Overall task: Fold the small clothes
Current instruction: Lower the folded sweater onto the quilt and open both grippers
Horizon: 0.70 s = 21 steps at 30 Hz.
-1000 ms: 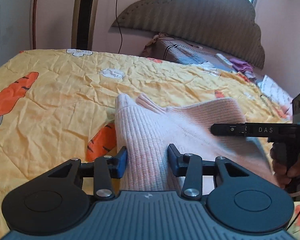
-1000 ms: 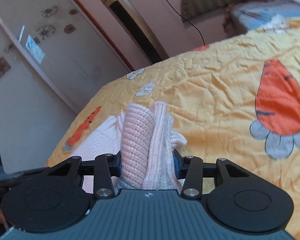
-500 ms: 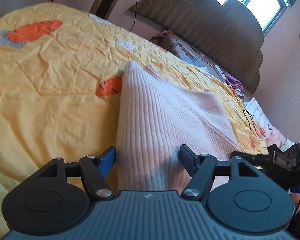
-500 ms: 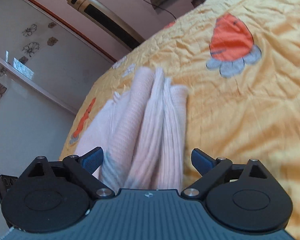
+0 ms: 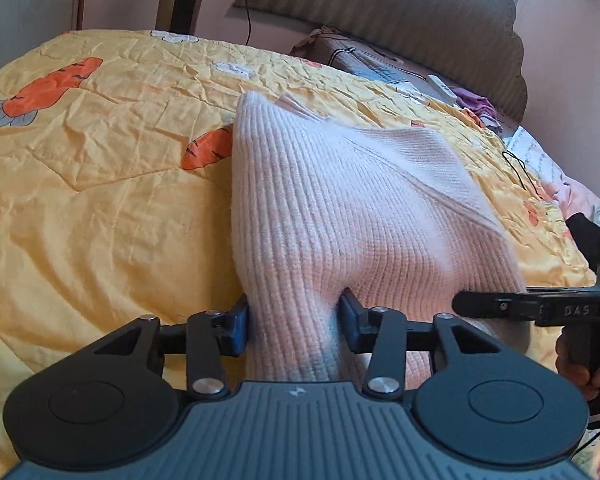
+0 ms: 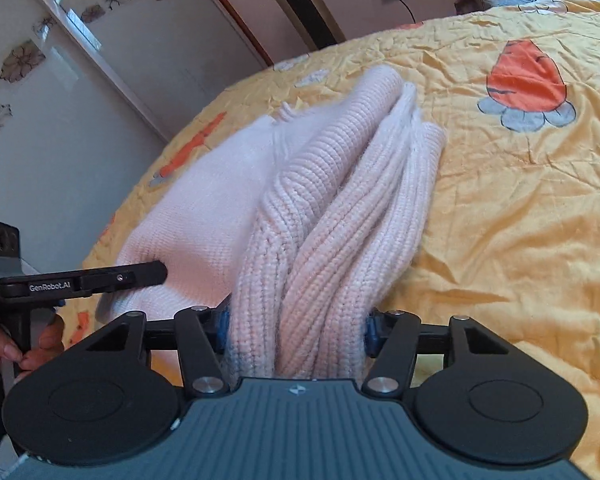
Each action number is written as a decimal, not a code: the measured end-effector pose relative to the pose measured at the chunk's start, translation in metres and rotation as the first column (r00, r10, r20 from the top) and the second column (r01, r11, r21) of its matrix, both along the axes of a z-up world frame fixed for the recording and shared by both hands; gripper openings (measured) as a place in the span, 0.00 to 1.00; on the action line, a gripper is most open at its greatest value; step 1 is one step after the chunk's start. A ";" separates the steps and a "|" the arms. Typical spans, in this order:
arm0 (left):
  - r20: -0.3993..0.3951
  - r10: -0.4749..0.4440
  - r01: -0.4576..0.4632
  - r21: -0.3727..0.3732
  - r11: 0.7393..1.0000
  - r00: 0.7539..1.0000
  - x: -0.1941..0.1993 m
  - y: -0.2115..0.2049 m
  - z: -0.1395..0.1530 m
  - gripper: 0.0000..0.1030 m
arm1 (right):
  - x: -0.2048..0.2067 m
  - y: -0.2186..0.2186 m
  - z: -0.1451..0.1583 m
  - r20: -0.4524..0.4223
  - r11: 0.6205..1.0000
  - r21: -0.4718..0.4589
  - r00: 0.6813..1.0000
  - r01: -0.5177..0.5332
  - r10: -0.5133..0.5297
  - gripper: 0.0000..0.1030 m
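Observation:
A pale pink ribbed knit sweater [image 5: 340, 208] lies on the yellow carrot-print bedspread [image 5: 100, 184]. My left gripper [image 5: 294, 326] is shut on its near edge, the knit bunched between the blue pads. My right gripper [image 6: 296, 330] is shut on a thick bunch of the same sweater [image 6: 332, 200], with several folds squeezed between its fingers. The right gripper's side shows at the right of the left wrist view [image 5: 540, 308]. The left gripper's side shows at the left of the right wrist view [image 6: 80, 280].
A grey padded headboard [image 5: 400, 12] stands at the far end, with pillows and loose clothes [image 5: 472, 102] below it. A wardrobe with flower decals [image 6: 40, 80] and a tall standing unit [image 6: 296, 4] stand beside the bed. A black cable [image 5: 520, 168] lies at the right.
Both grippers were open around the sweater half a second ago and have now closed on it. The views have levelled out over the bed.

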State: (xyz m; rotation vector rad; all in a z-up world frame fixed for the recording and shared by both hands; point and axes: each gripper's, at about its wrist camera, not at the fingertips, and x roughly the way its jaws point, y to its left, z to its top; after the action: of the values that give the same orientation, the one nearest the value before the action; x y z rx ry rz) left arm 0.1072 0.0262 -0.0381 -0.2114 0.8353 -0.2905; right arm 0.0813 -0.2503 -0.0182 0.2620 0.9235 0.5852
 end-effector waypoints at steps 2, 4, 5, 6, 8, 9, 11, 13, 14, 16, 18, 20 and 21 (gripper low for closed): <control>0.006 0.039 -0.038 -0.058 0.998 0.999 -0.006 0.008 0.003 0.49 | 0.001 -0.004 -0.012 -0.005 0.999 0.042 1.000 0.030 -0.029 0.61; 0.055 0.084 -0.080 -0.063 0.995 0.995 -0.023 0.016 0.015 0.48 | -0.001 -0.008 -0.011 -0.017 0.995 0.073 0.998 0.068 -0.066 0.71; 0.114 0.103 -0.100 -0.032 0.994 0.988 -0.037 0.018 0.024 0.47 | -0.005 -0.010 -0.006 -0.025 0.993 0.078 0.996 0.084 -0.083 0.72; 0.179 0.108 -0.111 0.008 0.994 0.978 -0.048 0.017 0.033 0.48 | -0.009 -0.015 0.001 -0.024 0.992 0.079 0.995 0.095 -0.093 0.72; 0.318 0.060 -0.093 0.089 0.992 0.946 -0.070 0.007 0.051 0.57 | -0.016 -0.029 0.021 0.019 0.986 0.099 0.990 0.136 -0.139 0.72; 0.357 0.024 -0.067 0.109 0.992 0.934 -0.074 -0.002 0.057 0.59 | -0.018 -0.037 0.034 0.061 0.980 0.117 0.984 0.162 -0.170 0.72; 0.392 -0.076 0.024 0.138 0.990 0.917 -0.068 -0.025 0.064 0.62 | -0.012 -0.045 0.058 0.135 0.965 0.174 0.965 0.198 -0.223 0.73; 0.361 -0.155 0.095 0.178 0.979 0.920 -0.049 -0.049 0.057 0.62 | 0.009 -0.035 0.074 0.155 0.959 0.226 0.966 0.171 -0.209 0.82; 0.321 -0.177 0.113 0.209 0.971 0.930 -0.037 -0.060 0.048 0.62 | 0.024 -0.025 0.079 0.158 0.960 0.232 0.968 0.154 -0.193 0.86; 0.241 -0.184 0.119 0.262 0.958 0.953 -0.017 -0.072 0.027 0.62 | 0.059 0.005 0.079 0.133 0.973 0.202 0.980 0.116 -0.144 0.93; 0.278 -0.207 0.124 0.290 0.949 0.938 -0.019 -0.076 0.013 0.66 | 0.086 0.034 0.068 0.101 0.991 0.076 0.987 0.115 -0.122 0.93; 0.281 -0.223 0.138 0.294 0.946 0.934 -0.022 -0.078 0.008 0.68 | 0.100 0.060 0.046 0.064 0.991 -0.110 0.995 0.082 -0.075 0.89; 0.281 -0.214 0.130 0.289 0.948 0.935 -0.023 -0.078 0.006 0.68 | 0.097 0.070 0.031 0.093 0.972 -0.221 0.994 0.073 -0.054 0.88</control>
State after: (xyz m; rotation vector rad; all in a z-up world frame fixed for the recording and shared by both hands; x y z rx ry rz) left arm 0.0843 -0.0519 -0.0317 0.1603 0.5720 -0.3634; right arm 0.1782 -0.1807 0.0132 0.0621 0.8856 0.4252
